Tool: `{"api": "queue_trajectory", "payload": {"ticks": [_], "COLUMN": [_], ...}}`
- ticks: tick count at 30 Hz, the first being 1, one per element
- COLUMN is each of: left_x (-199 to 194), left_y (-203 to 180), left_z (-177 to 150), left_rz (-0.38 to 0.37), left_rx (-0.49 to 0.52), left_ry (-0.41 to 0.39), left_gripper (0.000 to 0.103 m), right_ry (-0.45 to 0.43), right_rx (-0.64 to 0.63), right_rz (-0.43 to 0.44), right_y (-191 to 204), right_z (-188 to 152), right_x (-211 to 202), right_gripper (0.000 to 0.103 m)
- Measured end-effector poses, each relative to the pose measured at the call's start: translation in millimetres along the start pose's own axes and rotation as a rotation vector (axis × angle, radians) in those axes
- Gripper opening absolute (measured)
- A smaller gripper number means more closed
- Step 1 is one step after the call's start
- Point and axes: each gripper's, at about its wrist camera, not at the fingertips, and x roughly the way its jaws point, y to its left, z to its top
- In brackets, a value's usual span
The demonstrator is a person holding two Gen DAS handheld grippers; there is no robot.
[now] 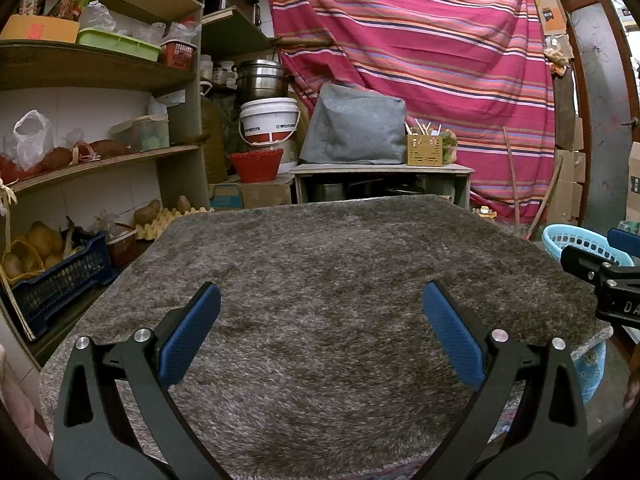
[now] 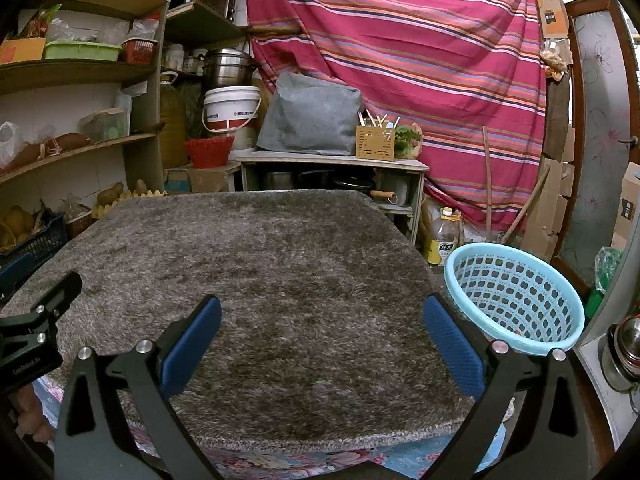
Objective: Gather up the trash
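Observation:
My left gripper (image 1: 320,300) is open and empty above the near part of a grey-brown shaggy rug (image 1: 320,260) that covers the table. My right gripper (image 2: 322,312) is open and empty above the same rug (image 2: 260,260). A light blue perforated plastic basket (image 2: 516,300) stands off the table's right edge, just right of my right gripper; its rim also shows in the left wrist view (image 1: 576,240). No loose trash shows on the rug in either view. The right gripper's body shows at the right edge of the left wrist view (image 1: 600,280).
Wooden shelves (image 1: 100,156) with potatoes, crates and bags stand at the left. A low cabinet (image 1: 380,180) with a grey cushion and a utensil box stands behind the table. A striped red cloth (image 1: 420,60) hangs at the back. An oil bottle (image 2: 442,236) stands on the floor.

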Motion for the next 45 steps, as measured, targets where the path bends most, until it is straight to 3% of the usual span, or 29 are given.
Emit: {"api": "queue_trajectory", "payload": {"ticks": [45], "left_x": [-4.2], "left_y": [6.8], "left_z": [-0.2], "left_rz": [0.012], "left_rx": [-0.003], "left_ry": [-0.001], "left_gripper": [0.098], "right_ry": [0.002], "right_rx": [0.000], "right_rz": [0.000], "right_y": [0.4], "right_z": [1.1], "right_x": [-0.2], "right_gripper": [0.099]}}
